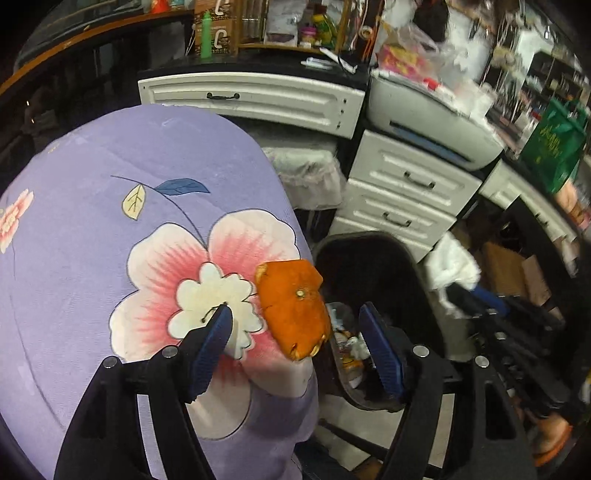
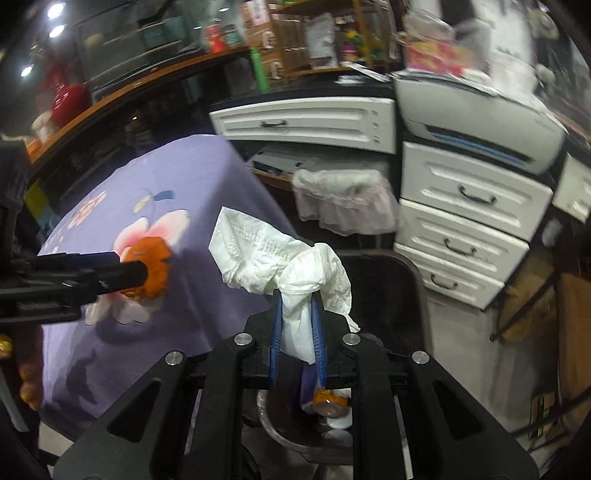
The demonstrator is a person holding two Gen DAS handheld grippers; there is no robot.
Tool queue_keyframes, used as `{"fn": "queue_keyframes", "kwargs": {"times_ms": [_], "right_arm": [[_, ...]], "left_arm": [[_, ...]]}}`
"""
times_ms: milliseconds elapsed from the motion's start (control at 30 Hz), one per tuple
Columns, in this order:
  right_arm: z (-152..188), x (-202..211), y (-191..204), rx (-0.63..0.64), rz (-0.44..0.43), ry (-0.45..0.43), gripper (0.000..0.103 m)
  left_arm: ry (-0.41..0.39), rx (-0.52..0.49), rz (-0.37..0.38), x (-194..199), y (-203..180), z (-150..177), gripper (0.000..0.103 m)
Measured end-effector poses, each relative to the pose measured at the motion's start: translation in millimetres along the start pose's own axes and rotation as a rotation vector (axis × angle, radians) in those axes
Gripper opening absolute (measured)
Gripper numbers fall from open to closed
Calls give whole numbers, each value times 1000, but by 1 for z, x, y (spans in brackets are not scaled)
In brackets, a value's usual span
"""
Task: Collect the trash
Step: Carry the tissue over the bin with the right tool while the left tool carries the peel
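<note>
Cluttered shop corner with white drawers under dark counters

A round table draped in lilac flower-printed cloth (image 1: 92, 229) is standing before white panelled drawer units with black handles (image 1: 410, 192), a grey printer (image 1: 428, 122) is sitting on them, wooden shelves crammed with goods (image 1: 295, 22) are lining the back, round ceiling lamps (image 2: 55, 18) are glowing at upper left, and a pale floor (image 2: 454, 332) is showing beside brown cardboard boxes (image 1: 509, 273).
</note>
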State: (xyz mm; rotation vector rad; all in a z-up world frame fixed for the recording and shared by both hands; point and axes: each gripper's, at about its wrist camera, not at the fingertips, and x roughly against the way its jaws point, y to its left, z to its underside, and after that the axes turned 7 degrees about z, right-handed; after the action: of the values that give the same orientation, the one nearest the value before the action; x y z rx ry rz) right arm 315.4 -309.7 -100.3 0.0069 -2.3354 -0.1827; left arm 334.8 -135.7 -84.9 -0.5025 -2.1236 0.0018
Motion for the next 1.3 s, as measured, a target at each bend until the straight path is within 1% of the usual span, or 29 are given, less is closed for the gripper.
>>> {"fn": "queue_keyframes", "kwargs": {"times_ms": [67,167,200,233,267,300,367,433,467,533,733,867,967,1067,1100,1167,1200,1300], "right_arm": [[5,-1,-9,-20,7,11,16],[10,-2,-15,-33,-2,20,16],[11,-3,-15,-34,-5,23,16],[12,-4,-15,-34,-9,23,16],[12,-4,-15,-37,-12,23,16],[12,-5,-15,-42,-18,23,16],[12,-6,-14,-47,-27,23,16],[12,-5,-12,-45,-30,19,16],[12,-5,-12,-44,-32,18,16],[12,-3,-12,-43,-35,13,16],[12,1,-14,-44,-29,5,16],[13,9,-21,-44,-15,-7,16],[14,18,-28,-41,17,-28,16],[14,30,-42,-47,57,-52,16],[14,33,-47,-51,70,-58,16],[15,40,-59,-61,100,-68,16],[16,42,-65,-68,112,-70,16],[19,45,-83,-103,129,-68,16]], "left_arm": [[36,-17,-46,-15,-6,-2,70],[37,-35,-119,-25,-9,-8,70],[34,-30,-125,-25,-8,-9,70],[34,-27,-137,-25,-6,-11,65],[37,-29,-154,-25,-4,-12,57],[36,-32,-166,-25,-4,-13,52],[27,-27,-138,-22,-1,-14,41],[21,-21,-120,-19,-2,-13,32],[17,-22,-117,-17,-3,-12,31],[2,-31,-113,-13,-7,-9,29],[-35,-38,-63,0,-15,-6,28],[-79,-55,-8,16,-28,-5,28],[-95,-75,57,19,-47,-4,28],[-77,-119,96,7,-71,-2,28],[-69,-127,104,1,-78,-2,28],[-48,-132,143,-14,-89,0,28],[-24,-127,166,-26,-95,2,28],[16,-140,185,-56,-108,9,28]]}}
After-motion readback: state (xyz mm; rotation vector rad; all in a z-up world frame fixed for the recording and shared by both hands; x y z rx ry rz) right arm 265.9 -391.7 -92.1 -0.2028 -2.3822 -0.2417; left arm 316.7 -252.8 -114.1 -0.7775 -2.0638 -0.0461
